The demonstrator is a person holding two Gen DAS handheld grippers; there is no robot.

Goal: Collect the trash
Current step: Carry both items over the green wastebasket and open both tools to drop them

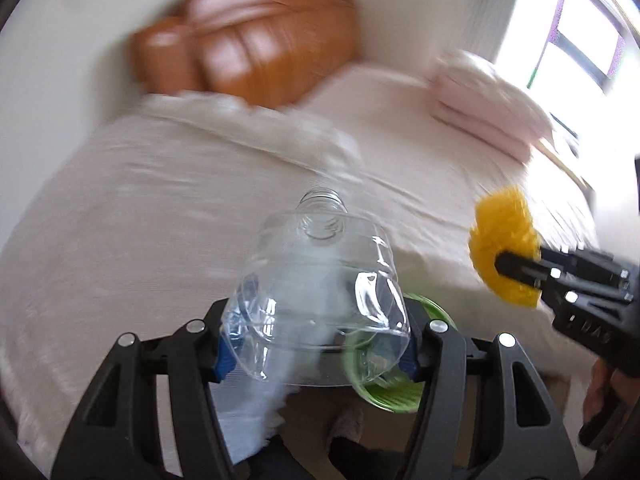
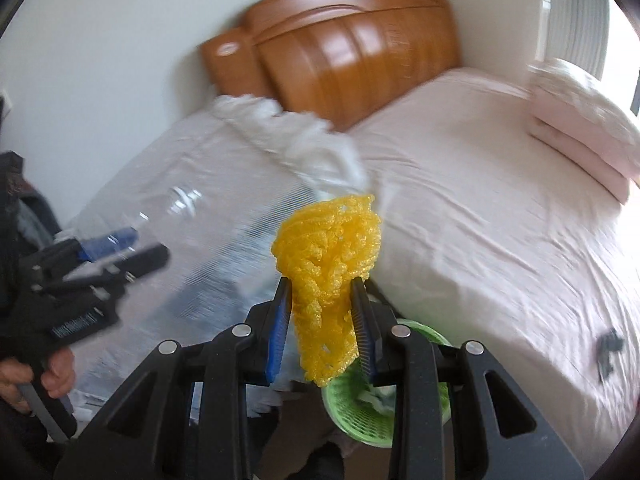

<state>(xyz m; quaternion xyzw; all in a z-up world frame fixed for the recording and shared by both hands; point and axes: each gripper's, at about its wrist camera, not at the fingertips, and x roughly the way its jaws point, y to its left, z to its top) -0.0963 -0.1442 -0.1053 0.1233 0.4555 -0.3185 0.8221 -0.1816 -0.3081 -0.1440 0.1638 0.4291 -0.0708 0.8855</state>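
Note:
My left gripper (image 1: 316,344) is shut on a clear empty plastic bottle (image 1: 316,280) with no cap, neck pointing away, held above the bed's near edge. Below it stands a green mesh waste basket (image 1: 384,392) on the floor, with trash inside. My right gripper (image 2: 322,328) is shut on a yellow foam net (image 2: 328,272) and holds it over the same green basket (image 2: 352,412). The right gripper with the yellow net also shows in the left wrist view (image 1: 504,252), to the right of the bottle. The left gripper shows in the right wrist view (image 2: 116,256) at the left.
A bed with a pale pink sheet (image 2: 480,220) fills the view, with a wooden headboard (image 2: 340,64) by the wall. A folded pink quilt (image 2: 580,132) lies at the right. A crumpled white cloth (image 2: 304,136) lies near the headboard. A small dark item (image 2: 608,352) lies on the sheet.

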